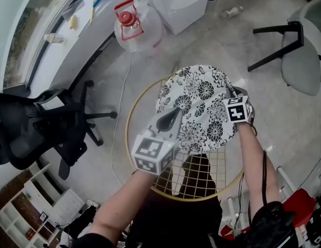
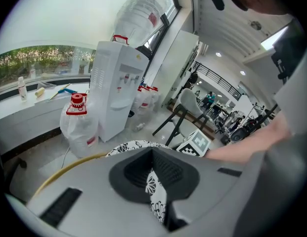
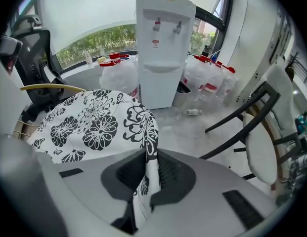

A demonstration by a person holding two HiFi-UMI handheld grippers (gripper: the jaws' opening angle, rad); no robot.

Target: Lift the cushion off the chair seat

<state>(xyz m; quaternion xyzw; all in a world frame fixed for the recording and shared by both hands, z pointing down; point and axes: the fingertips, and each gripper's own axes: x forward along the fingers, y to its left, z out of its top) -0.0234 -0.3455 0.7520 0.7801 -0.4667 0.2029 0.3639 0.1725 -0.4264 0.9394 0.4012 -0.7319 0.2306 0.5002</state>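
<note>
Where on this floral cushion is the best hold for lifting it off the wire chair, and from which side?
Pinch its thin edge at two spread points, coming in from the sides: the cushion is flat, wide and floppy. The left gripper and right gripper are each shut on an edge fold.

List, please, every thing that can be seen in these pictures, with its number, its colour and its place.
cushion: 1, white with black flowers, over the round chair
round chair: 1, gold wire frame, centre, below the person
office chair: 1, black, left
water dispenser: 1, white, by the window
water jugs: several, clear with red caps, on the floor around the dispenser
side chair: 1, grey seat, black legs, upper right
small bottle: 1, pale, on the floor
left gripper: 1, grey, shut on the cushion's near edge
right gripper: 1, grey, shut on the cushion's right edge
</note>
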